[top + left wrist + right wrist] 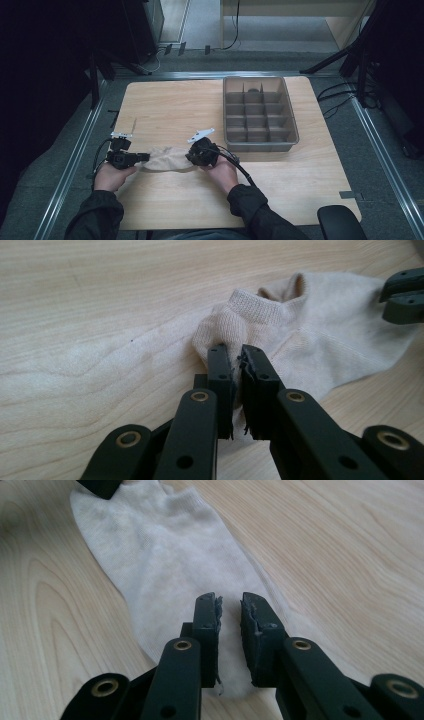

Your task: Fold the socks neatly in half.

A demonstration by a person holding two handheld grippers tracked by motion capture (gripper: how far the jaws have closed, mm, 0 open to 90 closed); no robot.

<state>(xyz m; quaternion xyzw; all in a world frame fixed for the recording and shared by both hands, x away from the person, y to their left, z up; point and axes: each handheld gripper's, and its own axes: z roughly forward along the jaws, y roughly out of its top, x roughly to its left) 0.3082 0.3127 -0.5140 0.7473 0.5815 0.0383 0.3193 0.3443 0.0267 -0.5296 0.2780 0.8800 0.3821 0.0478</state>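
So there's a light wooden table point(165, 100) with a beige ankle sock point(167, 159) lying flat near the front edge, stretched out sideways between the two grippers. The left gripper point(145, 157) comes in from the left side, and in the left gripper view point(237, 365) its jaws are squeezed down to a thin gap with a bunched bit of the sock point(310, 335) pinched between them, right by the ribbed cuff opening, so it's gripping the sock's cuff end. The right gripper point(191, 156) sits at the other end of the sock. In the right gripper view point(230, 611) its jaws stand a little apart, a narrow gap, hovering over the toe end of the sock point(165, 555), and nothing looks caught between them; I can't really tell if the tips are touching the fabric or just above it. The pads on both grippers look pretty frayed at the edges. Up in the far corner of that view you can see the tip of the other gripper at the sock's far end. Further back on the right half of the table there's a grey plastic organizer tray point(290, 112) split into a grid of compartments, well apart from the sock. One compartment in the back row has something dark in it, too small to make out. The person's hands point(112, 175) and dark sleeves come in from the bottom.
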